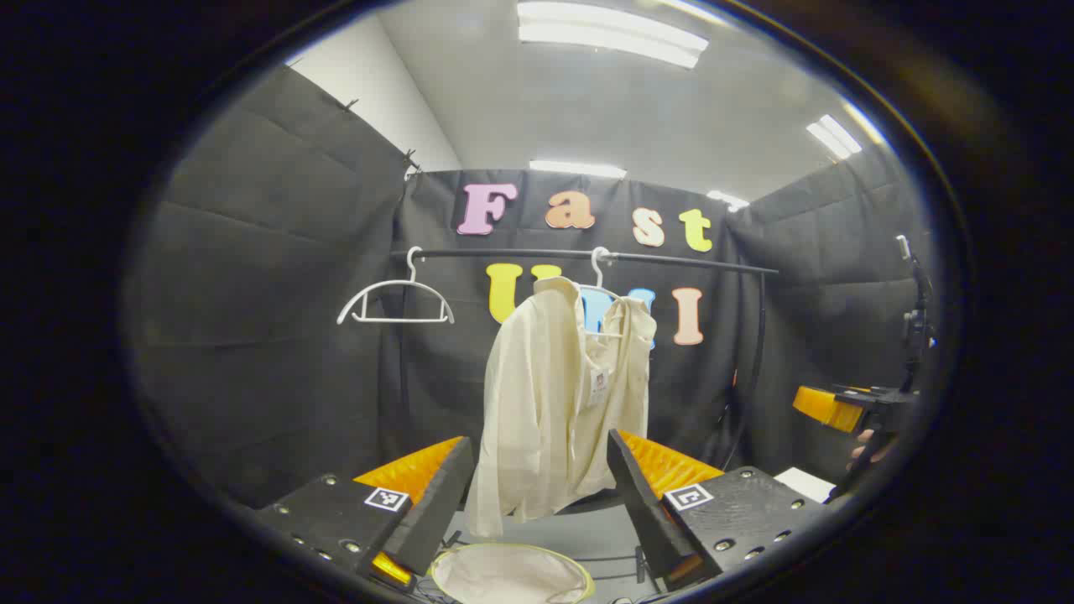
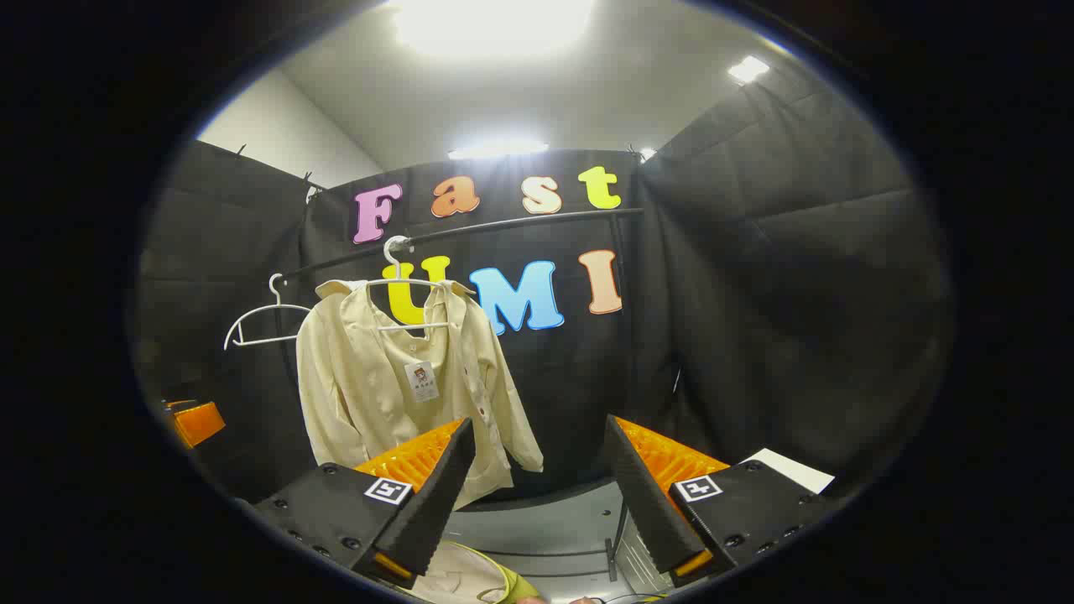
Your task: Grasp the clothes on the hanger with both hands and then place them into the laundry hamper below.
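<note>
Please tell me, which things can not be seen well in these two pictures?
- Laundry hamper: left gripper view, cut off by the bottom edge.
- Right gripper: left gripper view, at the far edge; its jaws cannot be judged there.
- Tag on the cream shirt: right gripper view, too small to make out.

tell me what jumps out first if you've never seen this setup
A cream shirt hangs on a white hanger from the black rail, with an empty white hanger beside it. Below sits the laundry hamper, and both grippers, left gripper and right gripper, are open, short of the shirt.
</note>
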Demonstrator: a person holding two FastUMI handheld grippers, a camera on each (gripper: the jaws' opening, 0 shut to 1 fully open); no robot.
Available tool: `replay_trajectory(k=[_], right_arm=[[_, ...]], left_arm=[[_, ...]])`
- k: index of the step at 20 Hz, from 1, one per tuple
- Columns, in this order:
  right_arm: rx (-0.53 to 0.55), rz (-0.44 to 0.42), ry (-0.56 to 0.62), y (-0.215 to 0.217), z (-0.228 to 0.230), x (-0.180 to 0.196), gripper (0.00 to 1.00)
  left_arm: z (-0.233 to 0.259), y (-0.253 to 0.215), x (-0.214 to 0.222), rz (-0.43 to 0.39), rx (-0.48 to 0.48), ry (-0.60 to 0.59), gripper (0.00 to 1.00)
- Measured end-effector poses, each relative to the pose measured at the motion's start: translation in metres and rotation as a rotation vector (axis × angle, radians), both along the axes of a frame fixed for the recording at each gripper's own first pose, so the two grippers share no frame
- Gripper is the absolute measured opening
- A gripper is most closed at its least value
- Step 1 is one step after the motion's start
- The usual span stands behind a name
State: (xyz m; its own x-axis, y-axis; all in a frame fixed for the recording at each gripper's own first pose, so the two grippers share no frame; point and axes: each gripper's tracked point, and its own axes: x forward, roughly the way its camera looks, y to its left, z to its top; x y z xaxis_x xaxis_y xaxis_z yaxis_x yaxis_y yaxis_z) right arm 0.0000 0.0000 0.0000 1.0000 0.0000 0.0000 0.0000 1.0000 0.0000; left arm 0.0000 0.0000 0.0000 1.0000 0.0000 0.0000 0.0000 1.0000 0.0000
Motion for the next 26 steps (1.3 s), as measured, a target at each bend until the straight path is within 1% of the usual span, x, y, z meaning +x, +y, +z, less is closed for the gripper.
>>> replay_trajectory(k=[6, 9, 10, 12, 13, 15, 18, 20, 23, 26], right_arm=[[0.011, 0.001, 0.018, 0.004, -0.008, -0.006, 0.98], [0.001, 0.002, 0.026, 0.003, -0.009, -0.012, 0.98], [-0.002, 0.001, 0.028, 0.003, -0.009, -0.014, 0.98], [0.000, -0.005, 0.034, -0.001, -0.012, -0.016, 0.98], [-0.001, -0.011, 0.041, -0.003, -0.013, -0.015, 0.98], [-0.003, -0.020, 0.058, -0.008, -0.015, -0.013, 0.98], [-0.005, -0.032, 0.056, -0.014, -0.010, -0.005, 0.98], [0.001, -0.030, 0.054, -0.014, -0.006, 0.004, 0.98], [0.016, -0.004, 0.044, -0.007, 0.003, 0.021, 0.98], [0.008, 0.028, 0.029, 0.000, 0.011, 0.041, 0.98]], left_arm=[[-0.006, 0.003, -0.012, -0.004, 0.003, -0.002, 0.94], [-0.010, -0.003, -0.013, -0.028, -0.008, 0.010, 0.94], [-0.011, -0.006, -0.012, -0.037, 0.003, 0.013, 0.94], [-0.016, -0.002, -0.008, -0.010, 0.054, 0.032, 0.94], [-0.018, -0.007, -0.005, -0.015, 0.062, 0.035, 0.94], [-0.016, -0.016, -0.001, -0.035, 0.038, 0.031, 0.94], [-0.013, -0.022, 0.006, -0.050, 0.005, 0.024, 0.94], [-0.009, -0.021, 0.011, -0.043, 0.000, 0.018, 0.94], [-0.010, -0.021, 0.020, -0.023, -0.031, 0.027, 0.94], [-0.016, -0.025, 0.032, -0.008, -0.056, 0.057, 0.94]])
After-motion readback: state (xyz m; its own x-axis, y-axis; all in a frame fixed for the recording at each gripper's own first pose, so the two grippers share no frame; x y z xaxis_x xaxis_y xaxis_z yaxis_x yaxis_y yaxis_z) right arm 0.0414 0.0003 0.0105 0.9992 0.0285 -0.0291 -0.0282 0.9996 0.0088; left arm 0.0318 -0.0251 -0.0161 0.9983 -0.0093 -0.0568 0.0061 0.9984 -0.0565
